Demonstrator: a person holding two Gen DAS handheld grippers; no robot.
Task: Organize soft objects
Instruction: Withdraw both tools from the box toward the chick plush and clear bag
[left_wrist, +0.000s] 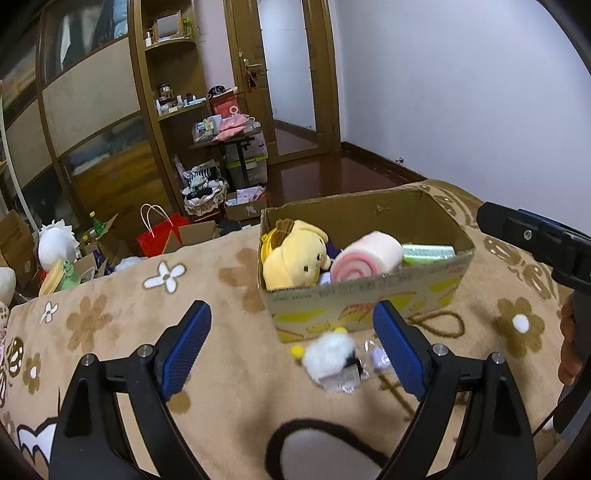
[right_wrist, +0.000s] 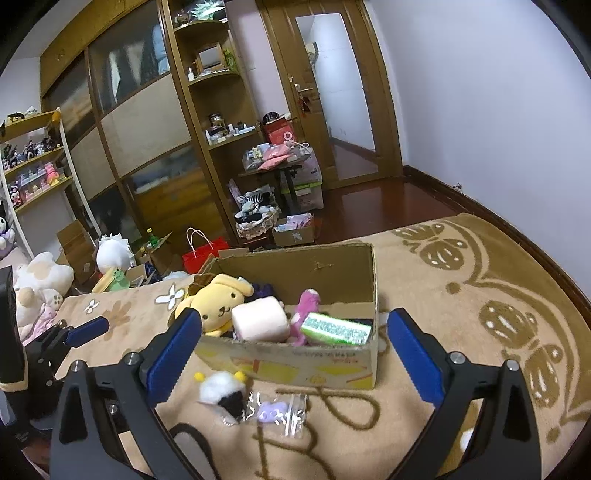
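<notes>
While both claws hang wide open and empty, the left gripper (left_wrist: 291, 347) should straddle the white fluffy toy (left_wrist: 328, 354) lying just before the cardboard box (left_wrist: 369, 299); the right gripper (right_wrist: 295, 365) takes the bagged purple trinket (right_wrist: 275, 410) beside it.

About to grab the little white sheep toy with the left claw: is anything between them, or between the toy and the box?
Nothing visible blocks the open left claw from the sheep toy. A small plastic bag lies right beside the toy. The box stands just behind, its near wall to lift over.
</notes>
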